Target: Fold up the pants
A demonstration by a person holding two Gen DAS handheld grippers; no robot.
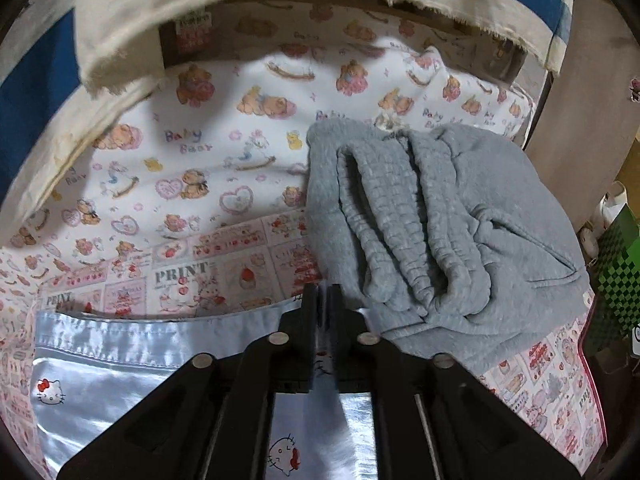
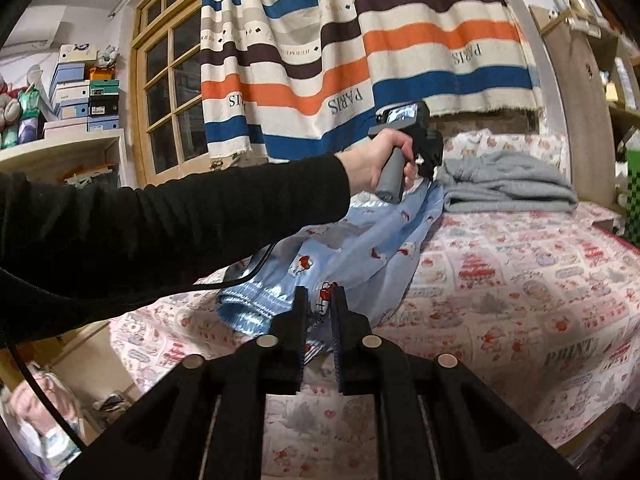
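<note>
The pants are shiny light-blue satin with a small cat print. They hang stretched between my two grippers above the bed. My left gripper is shut on one end of the pants, close to the grey pile; it also shows in the right wrist view, held by a hand in a black sleeve. My right gripper is shut on the gathered waistband end of the pants, near the bed's front edge.
A pile of folded grey sweat clothes lies at the far end of the bed. The bed has a pink printed sheet and a bear-print pillow. A striped curtain hangs behind; a wooden cabinet stands at right.
</note>
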